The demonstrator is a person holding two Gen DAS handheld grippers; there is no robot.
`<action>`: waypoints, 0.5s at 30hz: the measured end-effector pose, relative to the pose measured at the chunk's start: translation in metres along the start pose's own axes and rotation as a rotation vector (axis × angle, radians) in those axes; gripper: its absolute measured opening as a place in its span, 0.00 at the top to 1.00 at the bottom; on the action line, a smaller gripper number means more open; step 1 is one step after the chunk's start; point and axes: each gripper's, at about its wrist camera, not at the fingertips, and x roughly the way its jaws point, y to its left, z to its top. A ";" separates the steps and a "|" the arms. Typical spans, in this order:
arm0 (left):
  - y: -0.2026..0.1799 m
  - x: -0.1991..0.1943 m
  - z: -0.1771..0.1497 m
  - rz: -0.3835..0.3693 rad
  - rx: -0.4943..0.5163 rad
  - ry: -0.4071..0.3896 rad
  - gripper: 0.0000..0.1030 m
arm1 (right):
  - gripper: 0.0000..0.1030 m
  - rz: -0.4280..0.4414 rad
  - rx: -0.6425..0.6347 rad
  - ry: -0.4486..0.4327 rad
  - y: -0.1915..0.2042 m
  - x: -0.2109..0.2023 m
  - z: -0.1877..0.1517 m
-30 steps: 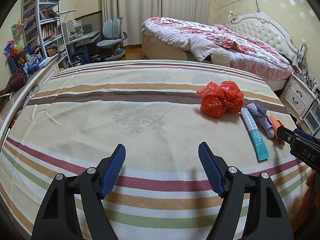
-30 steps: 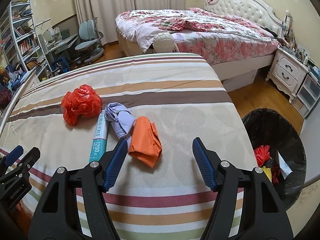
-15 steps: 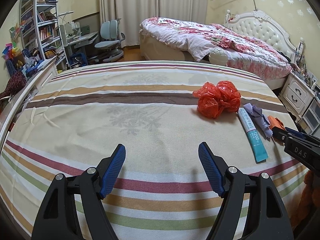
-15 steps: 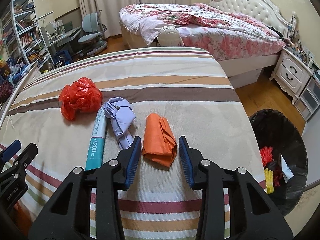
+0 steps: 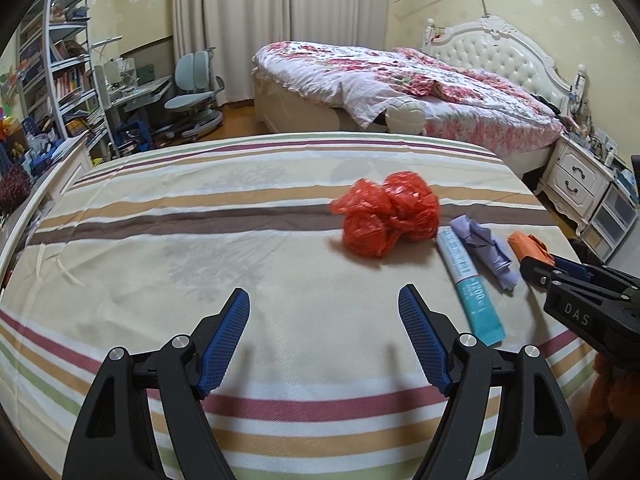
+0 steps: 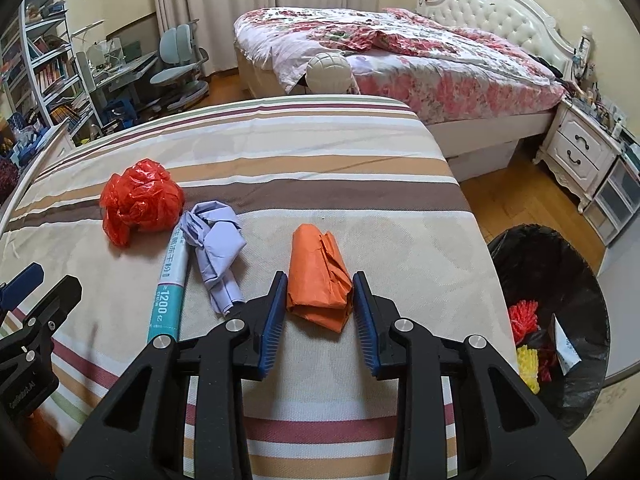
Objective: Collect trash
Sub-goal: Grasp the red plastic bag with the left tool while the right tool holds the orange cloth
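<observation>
Angling downward, right tool (image 6: pixel 320 304) closes around orange wad (image 6: pixel 318 276) on striped surface (image 6: pixel 280 152), pads touching its sides; left tool (image 5: pixel 324 334) spread, empty.

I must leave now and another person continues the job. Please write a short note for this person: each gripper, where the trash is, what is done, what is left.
Right gripper: closing around the near end of the orange paper wad, not lifted yet.
Left gripper: open, empty, over bare striped bed cover.
On the cover: red plastic bag, purple paper wad, teal and white tube, side by side left of the orange wad.
Done: black-lined trash bin on the floor to the right already holds some scraps.
Left: bin the orange wad, then the other three.
</observation>
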 end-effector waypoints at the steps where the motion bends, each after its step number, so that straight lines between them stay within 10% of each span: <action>1: -0.003 0.002 0.002 -0.001 0.006 -0.002 0.26 | 0.69 -0.002 0.000 0.000 -0.001 0.001 0.001; 15: -0.025 0.024 0.026 -0.025 0.033 -0.001 0.26 | 0.69 -0.013 -0.004 0.000 -0.007 0.012 0.014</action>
